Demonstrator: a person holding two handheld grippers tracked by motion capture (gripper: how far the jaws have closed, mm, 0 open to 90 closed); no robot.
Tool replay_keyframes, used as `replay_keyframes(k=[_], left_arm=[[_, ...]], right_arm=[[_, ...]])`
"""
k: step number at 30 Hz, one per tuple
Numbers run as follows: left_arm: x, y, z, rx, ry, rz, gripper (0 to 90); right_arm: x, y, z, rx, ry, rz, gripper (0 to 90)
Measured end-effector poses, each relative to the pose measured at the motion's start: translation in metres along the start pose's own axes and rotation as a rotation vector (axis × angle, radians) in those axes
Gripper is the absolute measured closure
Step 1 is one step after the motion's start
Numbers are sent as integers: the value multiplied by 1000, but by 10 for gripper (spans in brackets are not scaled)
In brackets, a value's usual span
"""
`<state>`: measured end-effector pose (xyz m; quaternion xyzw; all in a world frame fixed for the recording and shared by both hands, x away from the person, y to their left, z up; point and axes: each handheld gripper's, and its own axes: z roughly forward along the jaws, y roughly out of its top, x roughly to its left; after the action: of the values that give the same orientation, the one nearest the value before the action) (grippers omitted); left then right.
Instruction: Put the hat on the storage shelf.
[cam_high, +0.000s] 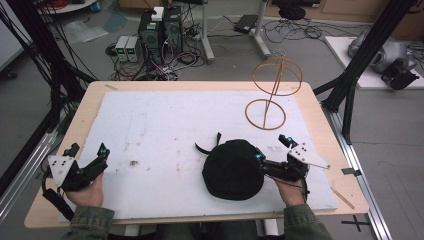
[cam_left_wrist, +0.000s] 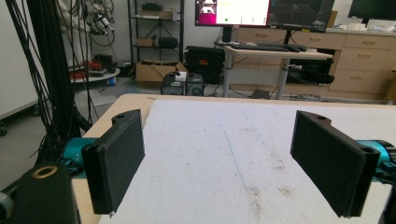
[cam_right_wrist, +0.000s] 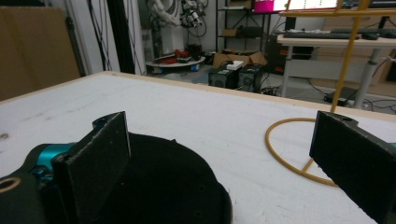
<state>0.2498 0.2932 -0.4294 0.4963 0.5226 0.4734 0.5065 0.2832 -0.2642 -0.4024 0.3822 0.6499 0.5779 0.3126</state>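
Observation:
A black cap (cam_high: 232, 170) lies on the white foam board (cam_high: 165, 125), front and right of centre. My right gripper (cam_high: 272, 148) is at the cap's right edge and is open. In the right gripper view the cap (cam_right_wrist: 163, 186) sits under and beside the left jaw, and nothing is between the jaws of the right gripper (cam_right_wrist: 224, 158). A yellow wire stand (cam_high: 272, 95) rises at the back right, and its base ring (cam_right_wrist: 289, 149) lies ahead of the right jaw. My left gripper (cam_high: 89, 150) rests open at the front left corner. The left gripper (cam_left_wrist: 219, 163) holds nothing.
The foam board covers most of a wooden table (cam_high: 320, 125). Black frame posts (cam_high: 350, 85) stand at the right edge and cables (cam_high: 40, 60) hang at the left. Computer boxes (cam_high: 160, 30) sit on the floor beyond the far edge.

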Motion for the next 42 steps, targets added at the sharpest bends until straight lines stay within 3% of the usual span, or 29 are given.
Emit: replay_keyframes(k=[8,13,18,20,21,35,42], left_arm=[[0,0,0,7,-1,0,179],[0,0,1,6,-5,2,179],[0,0,1,7,-4,2,179],[0,0,1,11,-5,3,179],[0,-1,1,12,-6,3,180],[0,-1,2,12,-3,3,182],[1,-1,2,14,-4,3,182]], right_arm=[[6,1,4,42,63,-33,43],[17,1,9,94,117,-114,43],[24,-1,13,130,149,-149,41],[25,-2,14,143,152,-153,41],[26,-4,16,176,168,-162,40],[24,-10,22,258,213,-164,41],[27,-13,25,305,247,-187,43]])
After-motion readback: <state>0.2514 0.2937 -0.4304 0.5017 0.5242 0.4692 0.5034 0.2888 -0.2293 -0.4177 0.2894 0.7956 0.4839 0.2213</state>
